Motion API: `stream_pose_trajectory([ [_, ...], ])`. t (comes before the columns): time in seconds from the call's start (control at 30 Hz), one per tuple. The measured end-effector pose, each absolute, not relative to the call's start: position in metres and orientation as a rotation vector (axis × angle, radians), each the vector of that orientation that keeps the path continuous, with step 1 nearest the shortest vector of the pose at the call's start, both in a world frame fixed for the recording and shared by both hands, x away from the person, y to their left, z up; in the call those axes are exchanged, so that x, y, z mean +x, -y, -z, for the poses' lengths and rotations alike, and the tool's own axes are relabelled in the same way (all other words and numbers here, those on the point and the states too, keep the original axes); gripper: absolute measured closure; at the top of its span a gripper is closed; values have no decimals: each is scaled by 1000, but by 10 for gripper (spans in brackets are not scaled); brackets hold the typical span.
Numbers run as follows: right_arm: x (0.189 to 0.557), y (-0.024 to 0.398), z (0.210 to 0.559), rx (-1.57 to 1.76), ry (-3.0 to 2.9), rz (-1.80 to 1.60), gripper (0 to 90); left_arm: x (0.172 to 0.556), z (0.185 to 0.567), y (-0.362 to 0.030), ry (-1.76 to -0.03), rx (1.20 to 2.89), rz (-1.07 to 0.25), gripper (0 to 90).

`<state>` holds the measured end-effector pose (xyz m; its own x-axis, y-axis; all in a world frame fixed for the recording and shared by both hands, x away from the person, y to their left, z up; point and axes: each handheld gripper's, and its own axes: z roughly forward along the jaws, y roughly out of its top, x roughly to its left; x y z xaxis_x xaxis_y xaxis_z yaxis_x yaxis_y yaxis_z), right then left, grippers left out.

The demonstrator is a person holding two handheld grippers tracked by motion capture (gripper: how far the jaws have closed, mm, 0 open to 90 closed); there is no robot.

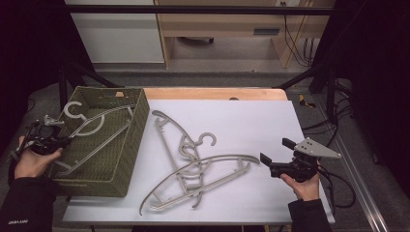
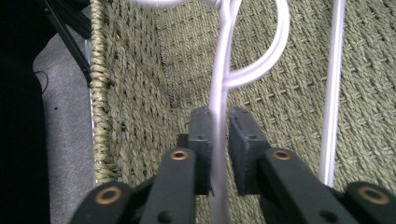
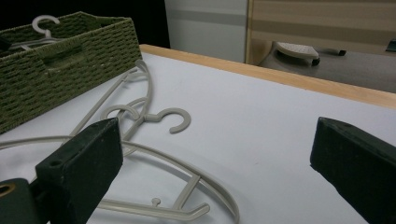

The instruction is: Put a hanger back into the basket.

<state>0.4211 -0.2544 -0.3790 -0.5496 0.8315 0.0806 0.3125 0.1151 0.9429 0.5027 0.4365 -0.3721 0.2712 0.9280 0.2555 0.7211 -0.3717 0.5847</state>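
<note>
With the left tool point(image 2: 218, 140) pinching a pale hanger point(image 1: 92, 126) lying across the green woven basket point(image 1: 138, 121), its hook may be snagging the rim, while the right tool point(image 1: 274, 163) is hovering spread beside two hangers point(image 1: 193, 164) tangled on the white-covered counter point(image 1: 251, 121) facing a dim room.

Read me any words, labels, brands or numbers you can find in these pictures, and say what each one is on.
Small white print on the left sleeve cuff: too small and blurred to read.
No text is legible on the woven basket, the hangers, the table or either gripper.
</note>
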Motion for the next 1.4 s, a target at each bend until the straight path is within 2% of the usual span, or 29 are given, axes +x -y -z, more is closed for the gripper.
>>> stream_pose_trajectory([
  [0.13,421,255,379,1102,-1923,-1438,26,497,360,-434,-1478,2117,-811,728],
  [0.33,420,256,378,1108,-1921,-1440,25,481,339,-422,-1367,1981,-794,571],
  [0.6,420,256,378,1108,-1920,-1444,24,462,322,-386,-1155,1855,-749,374],
  [0.83,420,257,378,1113,-1913,-1447,24,455,324,-350,-1044,1803,-671,191],
  [1.07,419,258,379,1117,-1912,-1448,24,446,329,-313,-935,1776,-615,98],
  [1.4,419,258,379,1118,-1916,-1450,23,438,345,-274,-864,1787,-561,66],
])
